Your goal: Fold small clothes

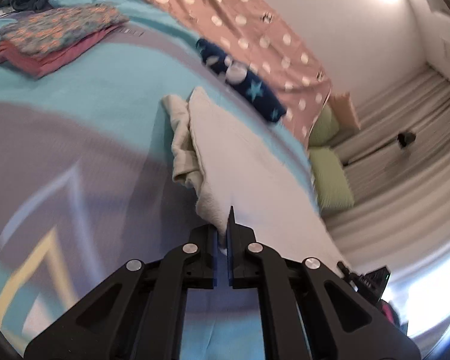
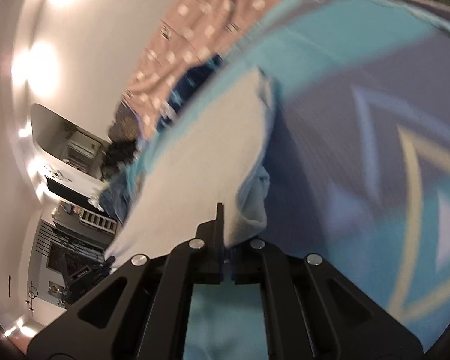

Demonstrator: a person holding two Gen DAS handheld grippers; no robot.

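Observation:
A small white garment [image 1: 225, 150] hangs stretched above the turquoise and grey bedspread [image 1: 90, 114]. My left gripper [image 1: 223, 234] is shut on one edge of it. My right gripper [image 2: 226, 240] is shut on another edge of the same white garment [image 2: 201, 156]. The cloth spans between the two grippers, and a folded part droops on one side [image 1: 181, 138]. Both views are blurred by motion.
A stack of folded clothes [image 1: 54, 39] lies at the far left of the bed. A navy star-print piece [image 1: 243, 78] and a pink dotted blanket [image 1: 249, 21] lie along the far edge. Green pillows [image 1: 330, 162], curtains and room furniture [image 2: 75, 180] lie beyond.

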